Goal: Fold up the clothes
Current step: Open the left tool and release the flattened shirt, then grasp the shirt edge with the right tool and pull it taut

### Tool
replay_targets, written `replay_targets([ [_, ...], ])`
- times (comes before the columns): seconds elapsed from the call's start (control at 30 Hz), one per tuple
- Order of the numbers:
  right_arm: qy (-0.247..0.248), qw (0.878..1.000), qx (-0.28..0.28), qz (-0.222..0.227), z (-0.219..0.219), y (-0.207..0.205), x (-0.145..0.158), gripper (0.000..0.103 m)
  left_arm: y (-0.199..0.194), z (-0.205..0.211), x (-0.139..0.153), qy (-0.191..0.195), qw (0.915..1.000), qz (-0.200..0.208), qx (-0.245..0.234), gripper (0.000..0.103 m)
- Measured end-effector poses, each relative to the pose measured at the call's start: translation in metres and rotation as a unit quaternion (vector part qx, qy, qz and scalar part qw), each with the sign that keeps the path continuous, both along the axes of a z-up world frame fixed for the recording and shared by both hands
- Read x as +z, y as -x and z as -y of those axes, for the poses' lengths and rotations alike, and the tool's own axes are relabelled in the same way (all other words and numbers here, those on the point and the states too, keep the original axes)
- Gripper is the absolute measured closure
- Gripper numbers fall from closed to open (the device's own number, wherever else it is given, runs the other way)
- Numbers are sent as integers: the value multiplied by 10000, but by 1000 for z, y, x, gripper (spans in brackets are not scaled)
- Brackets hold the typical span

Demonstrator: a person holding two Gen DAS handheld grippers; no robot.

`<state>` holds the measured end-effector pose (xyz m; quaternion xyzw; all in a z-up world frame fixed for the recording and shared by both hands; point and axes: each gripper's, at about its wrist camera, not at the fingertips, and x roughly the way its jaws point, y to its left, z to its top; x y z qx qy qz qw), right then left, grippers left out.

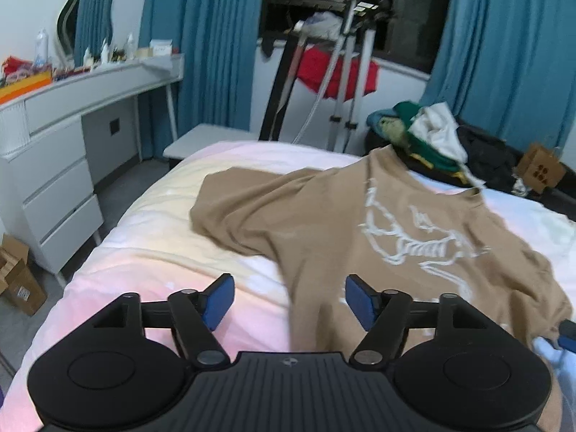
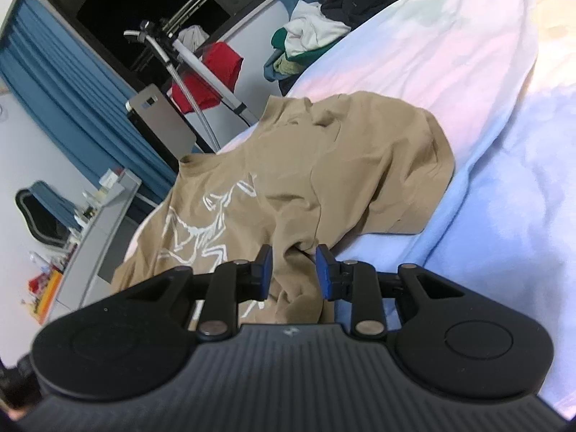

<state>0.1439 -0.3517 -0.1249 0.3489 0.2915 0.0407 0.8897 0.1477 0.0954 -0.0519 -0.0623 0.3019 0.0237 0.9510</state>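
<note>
Over in the left wrist view, the left gripper [image 1: 289, 300] hangs at the bottom centre with its blue pads [image 1: 219, 300] spread wide and nothing between them. My read: it has let go and is free to go for a new edge. Above and to its right, the tan T-shirt [image 1: 324, 223] sprawls across the bed [image 1: 144, 252], filling the middle and right of the frame, one sleeve flung out to the left, the white line graphic [image 1: 414, 241] facing up, the collar toward the clothes pile [image 1: 424, 133] in the upper right.

In the right wrist view, the right gripper [image 2: 293, 270] is pinching a bunched fold of the shirt's hem at lower centre, likely anchoring it. The cloth looks soft, wrinkled and far from flat; no fold is laid yet.
</note>
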Motion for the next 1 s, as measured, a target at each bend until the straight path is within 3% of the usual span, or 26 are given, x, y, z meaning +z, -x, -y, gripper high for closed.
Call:
replay_targets([
  [0.23, -504, 9974, -461, -209, 25, 1, -11, 70, 18, 38, -7, 318, 9979, 104, -551, 29],
  [0.3, -1050, 9921, -615, -298, 39, 0, -21, 65, 19, 47, -11, 443, 9965, 66, -703, 29],
  [0.4, -2029, 9742, -911, -386, 59, 2, -37, 43, 18, 53, -18, 602, 9946, -65, -840, 28],
  [0.5, -2902, 9478, -1238, -453, 79, 3, -51, 42, 15, 54, -27, 681, 9937, -162, -872, 28],
  [0.6, -3315, 9290, -1614, -325, 97, 10, -53, 42, 11, 50, -33, 865, 9921, -272, -867, 28],
  [0.73, -2769, 9403, -1972, -152, 117, 7, -35, 42, 5, 50, -38, 1045, 9900, -331, -886, 28],
  [0.8, -2151, 9565, -1961, -202, 124, -13, -24, 43, 2, 51, -40, 1084, 9894, -343, -902, 28],
  [0.87, -1738, 9652, -1890, -487, 130, -38, -27, 52, -1, 52, -43, 1095, 9889, -375, -928, 28],
  [0.93, -1459, 9692, -1797, -846, 136, -62, -39, 71, -4, 53, -46, 1131, 9881, -417, -955, 28],
  [1.0, -1291, 9730, -1645, -977, 138, -81, -52, 73, -6, 54, -49, 1177, 9871, -460, -982, 28],
])
